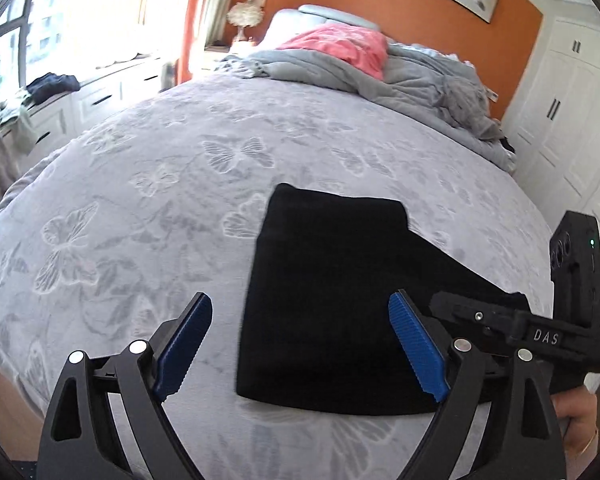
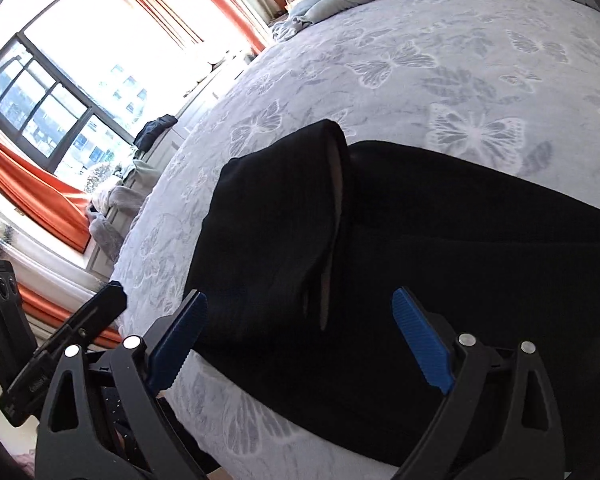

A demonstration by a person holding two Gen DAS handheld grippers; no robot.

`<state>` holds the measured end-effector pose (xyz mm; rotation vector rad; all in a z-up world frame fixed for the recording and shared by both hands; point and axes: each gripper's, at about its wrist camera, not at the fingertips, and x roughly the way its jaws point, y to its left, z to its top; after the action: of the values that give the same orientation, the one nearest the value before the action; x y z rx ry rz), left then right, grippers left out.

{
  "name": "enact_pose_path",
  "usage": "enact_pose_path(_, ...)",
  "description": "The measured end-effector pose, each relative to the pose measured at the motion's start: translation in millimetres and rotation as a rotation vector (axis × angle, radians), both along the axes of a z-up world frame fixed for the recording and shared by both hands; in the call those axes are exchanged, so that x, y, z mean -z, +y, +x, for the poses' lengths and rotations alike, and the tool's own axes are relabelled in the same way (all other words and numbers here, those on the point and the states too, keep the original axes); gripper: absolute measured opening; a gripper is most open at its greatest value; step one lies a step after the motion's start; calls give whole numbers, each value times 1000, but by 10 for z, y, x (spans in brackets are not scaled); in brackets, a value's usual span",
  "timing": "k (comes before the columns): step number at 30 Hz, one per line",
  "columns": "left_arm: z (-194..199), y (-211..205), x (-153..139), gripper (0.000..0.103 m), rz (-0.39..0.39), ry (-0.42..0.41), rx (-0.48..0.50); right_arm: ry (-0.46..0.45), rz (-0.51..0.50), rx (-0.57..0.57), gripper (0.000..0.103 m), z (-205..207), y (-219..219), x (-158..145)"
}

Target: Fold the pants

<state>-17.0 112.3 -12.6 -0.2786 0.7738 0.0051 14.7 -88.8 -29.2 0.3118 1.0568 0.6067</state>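
Black pants (image 1: 332, 280) lie folded flat on the grey butterfly bedspread (image 1: 140, 200), near the bed's front edge. My left gripper (image 1: 300, 320) hovers open above their near left edge, blue pads wide apart and nothing between them. In the right wrist view the pants (image 2: 420, 260) fill the middle, with one folded layer (image 2: 292, 208) lying over the rest. My right gripper (image 2: 300, 320) stands open just above the cloth, its pads not pressing on it. The right gripper's body (image 1: 540, 332) shows in the left wrist view at the right, held by a hand (image 1: 580, 416).
A rumpled grey duvet (image 1: 420, 80) and a pink pillow (image 1: 340, 48) lie at the head of the bed. White wardrobes (image 1: 572, 128) stand to the right. A window bench with loose clothes (image 1: 52, 84) runs along the left. The left gripper's body (image 2: 68, 332) shows at the right wrist view's left.
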Motion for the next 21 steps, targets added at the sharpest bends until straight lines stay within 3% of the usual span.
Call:
enact_pose_path(2,-38,189,11,87,2,-2,-49,26,-1,19,52,74,92,130)
enact_pose_path(4,-37,331,36,87,-2,10,-71,51,4,47,44,122,143,267)
enact_pose_path(6,-59,455,56,87,-13,27,-83,21,-23,64,37,117,198,273)
enact_pose_path(7,-118,516,79,87,-18,34,-91,0,-31,63,25,104,218,240)
enact_pose_path(8,-134,561,100,87,-20,41,-96,-22,-29,55,21,87,239,201)
enact_pose_path(12,-110,720,134,87,-40,54,-128,-166,-93,43,15,-87,395,-52)
enact_pose_path(16,-58,786,41,87,-129,52,-130,-265,38,-19,14,-277,519,-587)
enact_pose_path(21,-36,558,-174,87,-180,3,-55,-410,73,68,14,-536,-141,-1329)
